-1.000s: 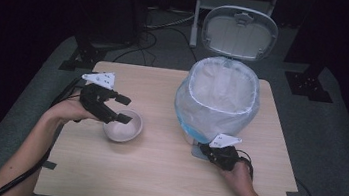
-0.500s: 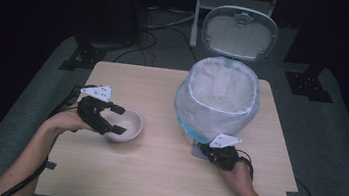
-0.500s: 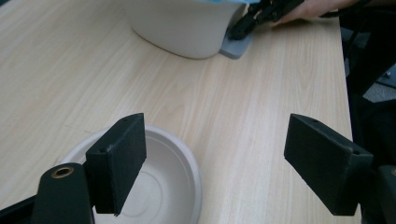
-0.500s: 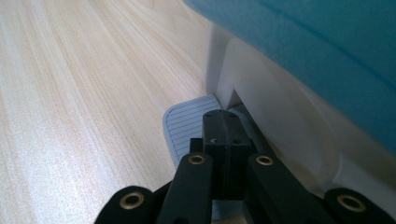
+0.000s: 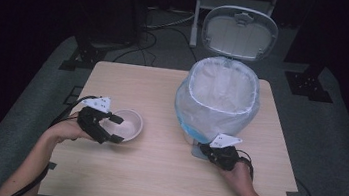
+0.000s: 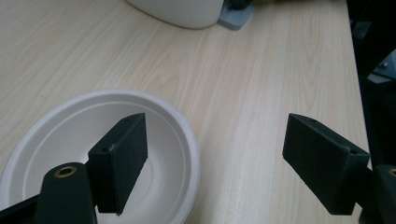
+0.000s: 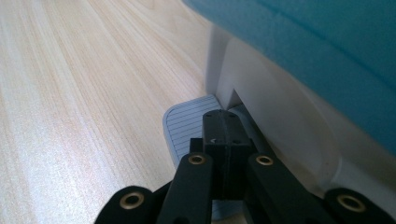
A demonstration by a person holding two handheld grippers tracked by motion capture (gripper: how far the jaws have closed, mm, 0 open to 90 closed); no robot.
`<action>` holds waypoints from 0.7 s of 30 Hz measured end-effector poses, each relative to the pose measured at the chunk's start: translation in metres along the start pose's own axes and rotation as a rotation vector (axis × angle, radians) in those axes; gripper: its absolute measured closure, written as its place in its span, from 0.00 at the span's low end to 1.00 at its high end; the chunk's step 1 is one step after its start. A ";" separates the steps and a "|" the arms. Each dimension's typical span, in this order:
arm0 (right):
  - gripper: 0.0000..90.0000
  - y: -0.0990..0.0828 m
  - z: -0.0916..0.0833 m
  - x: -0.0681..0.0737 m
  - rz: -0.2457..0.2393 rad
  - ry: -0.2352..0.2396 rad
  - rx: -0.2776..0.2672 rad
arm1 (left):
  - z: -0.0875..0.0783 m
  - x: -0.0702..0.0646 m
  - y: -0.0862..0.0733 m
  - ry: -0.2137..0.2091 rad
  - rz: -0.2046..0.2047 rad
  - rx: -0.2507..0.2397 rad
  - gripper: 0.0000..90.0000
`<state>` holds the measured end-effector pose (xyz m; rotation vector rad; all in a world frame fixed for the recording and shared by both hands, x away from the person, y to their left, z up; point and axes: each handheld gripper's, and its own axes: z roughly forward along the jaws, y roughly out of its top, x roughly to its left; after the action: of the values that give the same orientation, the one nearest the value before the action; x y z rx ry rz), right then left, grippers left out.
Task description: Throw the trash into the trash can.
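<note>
Bowl [image 5: 127, 123] sits at the left of the table [image 5: 153, 176], and my left gripper [image 5: 114, 129] has dropped onto it since a second ago, when it hung higher over the same spot. Its jaws have just been opening and now stand wide, one finger [image 6: 120, 158] inside the bowl [image 6: 60, 135], the other [image 6: 322, 158] out over bare wood, the near rim between them and not yet pinched. I read that as lined up for a rim grab, with the closing squeeze next. My left forearm comes in low from the bottom left, wrist turned so the jaws point across toward the bin [image 5: 220, 101].

My right gripper [image 5: 208, 152] has not shifted: jaws fully closed with nothing between them, tips [image 7: 223, 135] pressed on the pedal [image 7: 187, 126]. The lid [image 5: 239, 33] stands open, so the bin looks ready to take the bowl.
</note>
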<state>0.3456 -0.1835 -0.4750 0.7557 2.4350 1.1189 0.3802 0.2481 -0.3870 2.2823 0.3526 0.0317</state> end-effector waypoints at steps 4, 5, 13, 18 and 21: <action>1.00 0.000 0.000 0.000 0.006 0.001 -0.004 | 0.005 0.003 -0.009 -0.002 -0.001 -0.002 0.25; 1.00 0.000 0.000 0.000 0.005 0.001 -0.003 | 0.006 0.004 -0.011 -0.002 -0.006 0.004 0.25; 1.00 -0.001 0.000 0.000 0.008 0.001 -0.005 | 0.015 0.007 -0.023 -0.004 -0.013 0.043 0.30; 1.00 -0.001 0.000 0.000 0.006 0.001 -0.004 | 0.018 0.008 -0.027 -0.001 -0.007 0.056 0.37; 1.00 -0.001 0.000 0.000 0.007 0.001 -0.004 | 0.020 0.008 -0.028 -0.003 -0.006 0.072 0.39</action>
<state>0.3453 -0.1838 -0.4755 0.7630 2.4320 1.1275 0.3841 0.2533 -0.4215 2.3526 0.3645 0.0132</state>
